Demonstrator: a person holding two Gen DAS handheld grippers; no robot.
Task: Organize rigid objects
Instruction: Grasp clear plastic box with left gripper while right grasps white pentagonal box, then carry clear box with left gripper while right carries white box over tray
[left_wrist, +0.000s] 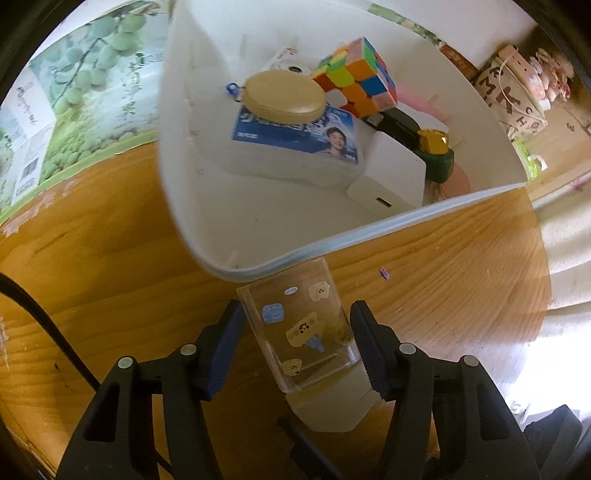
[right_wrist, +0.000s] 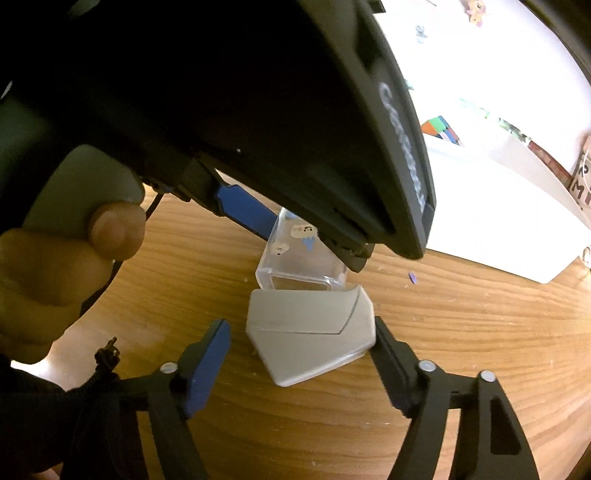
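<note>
At the bottom of the left wrist view, the left gripper (left_wrist: 295, 350) straddled a clear case (left_wrist: 306, 328) printed with small cartoon stickers. Its right pad lay against the case's edge, and the left pad looked to be touching the other side, so it read as gripping the case, though how firmly could not be told. Below the case sat a white block (left_wrist: 328, 410) on the wooden table (left_wrist: 110, 240).

In the right wrist view, low in the frame, the right gripper (right_wrist: 301, 354) bracketed that block. The right finger touched its corner; the blue left pad (right_wrist: 207, 369) stood clear, so those jaws were open, not yet holding. A hand (right_wrist: 55, 280) at left held the other gripper's handle.

Beyond, filling the upper middle of the left view, the white bin (left_wrist: 369, 229) already held a cube (left_wrist: 354, 81), a tan oval tin (left_wrist: 284, 96), a blue card (left_wrist: 295, 136) and a green bottle (left_wrist: 436, 155).

The risks, as I judged them: the slick case could slip or twist out of a shallow pinch; one-sided contact could shove the block sideways; and the bin's near rim, right above the case, could catch it on lifting.
</note>
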